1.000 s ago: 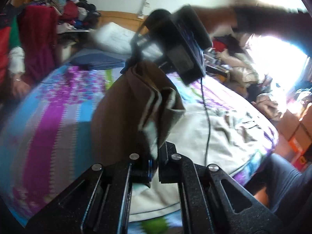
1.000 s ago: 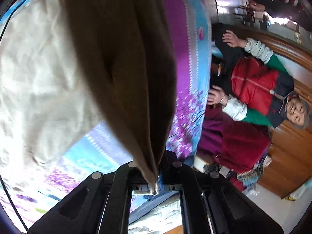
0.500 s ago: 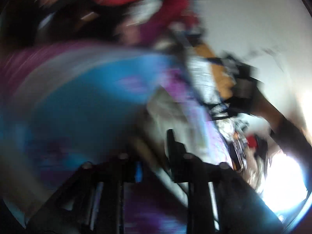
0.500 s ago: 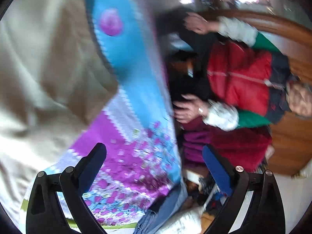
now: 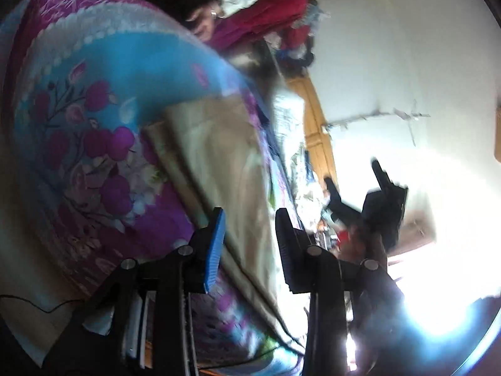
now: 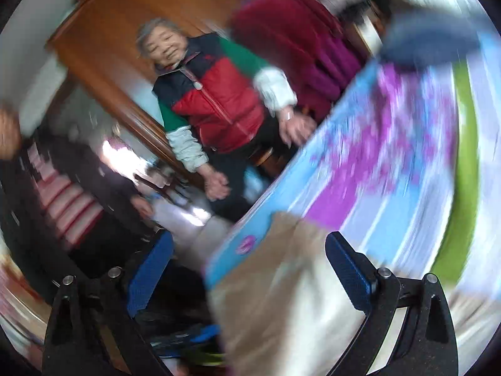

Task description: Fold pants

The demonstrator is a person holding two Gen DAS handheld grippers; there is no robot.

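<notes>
Tan pants [image 5: 219, 156] lie on the bedspread [image 5: 94, 72] under both gaping tongs [image 5: 250, 241] [image 6: 250, 269].

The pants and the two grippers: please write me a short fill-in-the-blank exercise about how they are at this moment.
1. The tan pants lie on the flowered ____.
2. The left gripper has its jaws ____, with nothing clamped between them.
3. The pads on the right gripper are ____ in colour.
4. A seated person beside the bed wears a vest whose front is mostly ____.

Missing words: bedspread; open; blue; red
</notes>
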